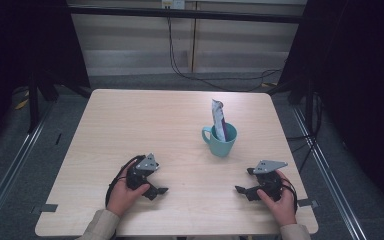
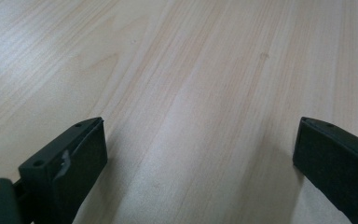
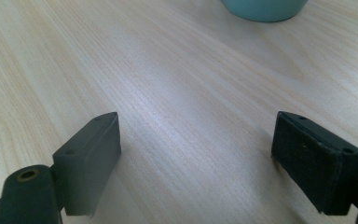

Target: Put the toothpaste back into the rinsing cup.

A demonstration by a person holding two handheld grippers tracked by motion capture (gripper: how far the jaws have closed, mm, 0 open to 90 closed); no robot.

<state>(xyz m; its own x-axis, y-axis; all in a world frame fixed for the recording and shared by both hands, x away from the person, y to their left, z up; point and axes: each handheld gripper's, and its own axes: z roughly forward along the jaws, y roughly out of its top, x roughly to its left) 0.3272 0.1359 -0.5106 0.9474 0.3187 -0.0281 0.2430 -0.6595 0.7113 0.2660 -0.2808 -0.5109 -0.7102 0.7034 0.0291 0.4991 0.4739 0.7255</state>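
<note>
On the pale wooden table a teal mug stands right of centre, handle turned to the left, with a crinkled foil packet standing upright in it and leaning slightly toward the far side. The 2 grippers rest low at the near edge, well apart from the mug and from each other. The left gripper sits near the left corner, its jaws spread wide with nothing but bare wood between them, as the left gripper view confirms. The right gripper sits near the right corner, jaws likewise wide open and empty; in the right gripper view the mug's base shows at the far edge, ahead of the jaws. Judging by this layout, either the packet has just been placed in the mug and the work is finished, or nothing has begun and reaching for the mug and packet is all ahead.
</note>
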